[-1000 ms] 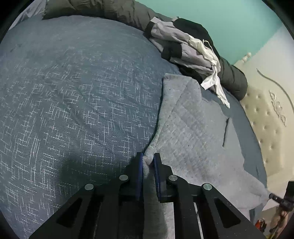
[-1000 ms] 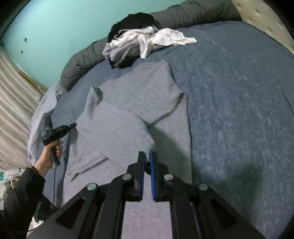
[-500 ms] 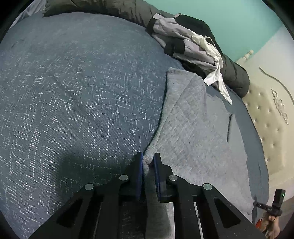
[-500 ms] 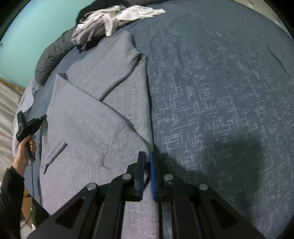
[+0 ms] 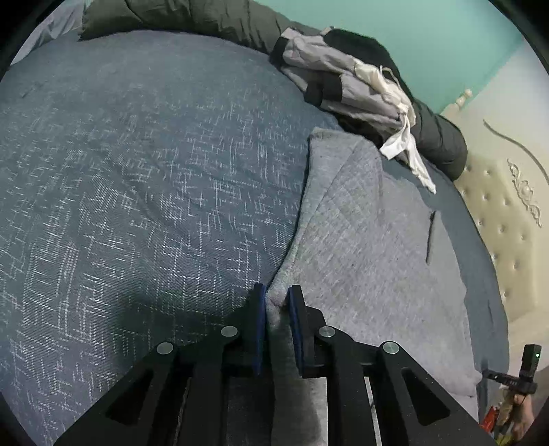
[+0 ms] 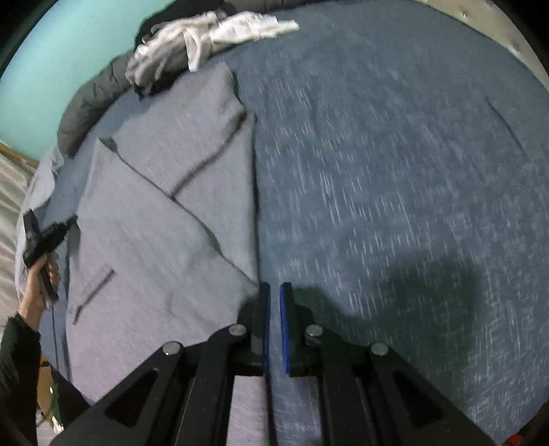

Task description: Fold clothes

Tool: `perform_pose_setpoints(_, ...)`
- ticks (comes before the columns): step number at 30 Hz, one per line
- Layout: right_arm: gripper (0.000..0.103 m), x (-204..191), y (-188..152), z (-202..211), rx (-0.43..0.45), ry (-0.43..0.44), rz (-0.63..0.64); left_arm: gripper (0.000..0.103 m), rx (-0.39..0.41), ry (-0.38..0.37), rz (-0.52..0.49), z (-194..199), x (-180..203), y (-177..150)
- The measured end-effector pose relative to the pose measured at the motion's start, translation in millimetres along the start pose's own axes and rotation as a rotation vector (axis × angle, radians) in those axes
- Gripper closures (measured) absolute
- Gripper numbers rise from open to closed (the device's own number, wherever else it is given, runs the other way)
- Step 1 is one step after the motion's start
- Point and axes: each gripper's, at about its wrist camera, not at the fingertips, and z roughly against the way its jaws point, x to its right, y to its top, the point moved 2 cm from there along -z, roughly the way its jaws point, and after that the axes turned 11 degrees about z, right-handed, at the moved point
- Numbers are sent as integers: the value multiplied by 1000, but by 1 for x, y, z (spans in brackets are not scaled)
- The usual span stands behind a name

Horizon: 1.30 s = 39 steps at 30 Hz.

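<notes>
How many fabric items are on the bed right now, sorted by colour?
Light grey garment spread flat, its edge between the left gripper pads: 1
Grey-and-black jacket in the heap: 1
White garment in the heap: 1
Dark quilted duvet roll along the far edge: 1
Total: 4; more may be hidden in the heap.

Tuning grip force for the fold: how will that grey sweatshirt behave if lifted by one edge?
Probably floppy: the grey sweatshirt lies flat on the bed, creased into soft folds. The knit looks thick, so likely fairly heavy, hanging and dragging. Likely not slippery: the left gripper has bunched fabric between its pads.
</notes>
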Motion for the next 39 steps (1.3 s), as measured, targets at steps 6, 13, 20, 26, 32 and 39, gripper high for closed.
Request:
perform_pose_setpoints(6,75,-41,46,-4,65,52,104,86,45,-20,35,12,-6,-9)
perform_pose_setpoints(13,72,-101,110,-39,93,134,214,82,76,-53,63,11,-4,-13)
perform_pose_setpoints(20,72,-167,176,-79,74,170,321,82,99,-60,60,3,-1,-18)
perform_pose_setpoints(26,63,-218,233,-114,54,235,425,82,88,-65,53,-2,-4,-19)
perform_pose_setpoints(32,63,-269,275,-153,61,301,435,82,83,-72,44,-5,-7,-17)
perform_pose_setpoints(39,63,-312,295,-201,28,283,505,87,90,-87,41,-4,-8,-17)
